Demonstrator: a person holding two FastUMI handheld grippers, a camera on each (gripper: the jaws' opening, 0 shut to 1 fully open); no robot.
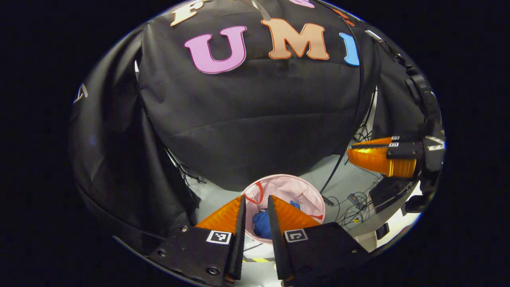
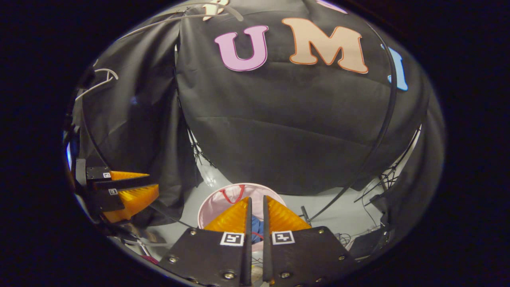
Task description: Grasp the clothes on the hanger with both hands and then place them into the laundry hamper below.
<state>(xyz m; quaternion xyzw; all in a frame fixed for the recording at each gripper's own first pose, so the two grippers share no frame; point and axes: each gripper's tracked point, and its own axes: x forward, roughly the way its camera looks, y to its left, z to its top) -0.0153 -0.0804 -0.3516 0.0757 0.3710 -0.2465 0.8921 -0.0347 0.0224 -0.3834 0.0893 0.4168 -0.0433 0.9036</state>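
Blue clothes (image 1: 261, 224) are lying in the pink hamper (image 1: 297, 189) on the floor, cables (image 1: 352, 207) trailing nearby — left gripper (image 1: 255, 201) parted, right gripper (image 2: 255, 201) nearly closed, both empty, partly hiding the clothes.

We see black cloth (image 1: 255, 119) draped as the booth wall, creased, hanging in folds at the sides. Pale grey floor (image 1: 346, 179) below it. A tangle of thin cables (image 1: 354, 203) lies on the floor at right in the left gripper view, near a dark box (image 1: 388, 191). A thin black pole (image 2: 388, 119) curves down the cloth in the right gripper view. White wire (image 2: 99, 81) at upper left there.
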